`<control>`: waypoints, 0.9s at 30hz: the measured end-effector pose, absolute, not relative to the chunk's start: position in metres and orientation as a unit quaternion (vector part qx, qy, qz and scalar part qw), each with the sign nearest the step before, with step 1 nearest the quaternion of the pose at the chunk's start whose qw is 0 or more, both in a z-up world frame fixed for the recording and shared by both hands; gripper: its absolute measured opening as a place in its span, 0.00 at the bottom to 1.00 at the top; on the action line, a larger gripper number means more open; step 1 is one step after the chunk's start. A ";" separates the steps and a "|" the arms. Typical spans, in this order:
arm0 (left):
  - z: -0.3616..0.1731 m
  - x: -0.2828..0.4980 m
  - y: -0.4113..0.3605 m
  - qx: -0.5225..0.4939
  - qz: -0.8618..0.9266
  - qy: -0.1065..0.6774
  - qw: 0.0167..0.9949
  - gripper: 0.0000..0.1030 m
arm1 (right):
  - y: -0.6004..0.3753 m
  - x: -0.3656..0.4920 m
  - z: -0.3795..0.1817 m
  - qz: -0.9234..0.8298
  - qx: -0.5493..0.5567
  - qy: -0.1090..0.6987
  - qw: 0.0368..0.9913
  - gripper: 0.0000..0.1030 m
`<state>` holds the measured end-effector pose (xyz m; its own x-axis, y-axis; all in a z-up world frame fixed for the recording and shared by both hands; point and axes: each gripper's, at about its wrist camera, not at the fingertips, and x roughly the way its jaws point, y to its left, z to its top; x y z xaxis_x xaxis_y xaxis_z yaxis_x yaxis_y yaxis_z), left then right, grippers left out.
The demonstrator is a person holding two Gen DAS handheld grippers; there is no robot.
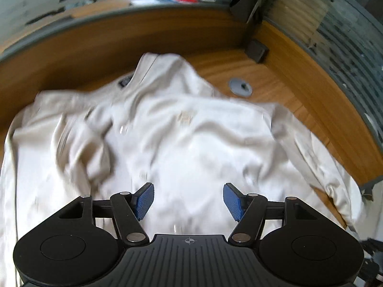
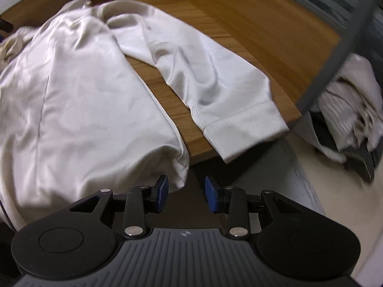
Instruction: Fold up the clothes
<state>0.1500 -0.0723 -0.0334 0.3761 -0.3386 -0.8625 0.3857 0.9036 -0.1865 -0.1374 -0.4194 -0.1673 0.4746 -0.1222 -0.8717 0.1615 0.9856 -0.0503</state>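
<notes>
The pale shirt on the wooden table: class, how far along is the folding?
Done: the pale shirt lies spread on the wooden table, one sleeve seemingly folded across its body. In hand: nothing; the left gripper and right gripper have open, empty jaws. Left: the other sleeve lies outstretched, its cuff over the table edge, and the body is unfolded.

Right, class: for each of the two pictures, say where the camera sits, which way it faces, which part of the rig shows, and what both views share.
Left wrist: sits on the left gripper, looking steeply down over the pale shirt toward the wooden table; its jaws are open and empty.
Right wrist: sits on the right gripper, looking down at the table's near edge, the shirt's hem and its sleeve; open jaws, nothing between.
Shared: the same shirt and table.
</notes>
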 end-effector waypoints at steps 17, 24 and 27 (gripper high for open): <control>-0.038 -0.004 -0.036 -0.011 -0.141 0.489 0.861 0.68 | -0.452 -0.153 -0.101 0.096 -0.016 0.510 0.854 0.37; -0.057 -0.080 -0.043 -0.038 -0.075 0.500 0.862 0.68 | -0.449 -0.100 -0.084 0.244 -0.062 0.506 0.825 0.37; -0.065 -0.107 -0.053 -0.063 -0.035 0.507 0.859 0.68 | -0.451 -0.073 -0.087 0.286 -0.073 0.511 0.807 0.37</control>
<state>-0.1072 -0.0529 -0.0655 0.4844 -0.1248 -0.8659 -0.0036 0.9895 -0.1446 -0.0732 -0.4513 -0.0874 0.3144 0.3871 -0.8668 -0.5368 0.8256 0.1740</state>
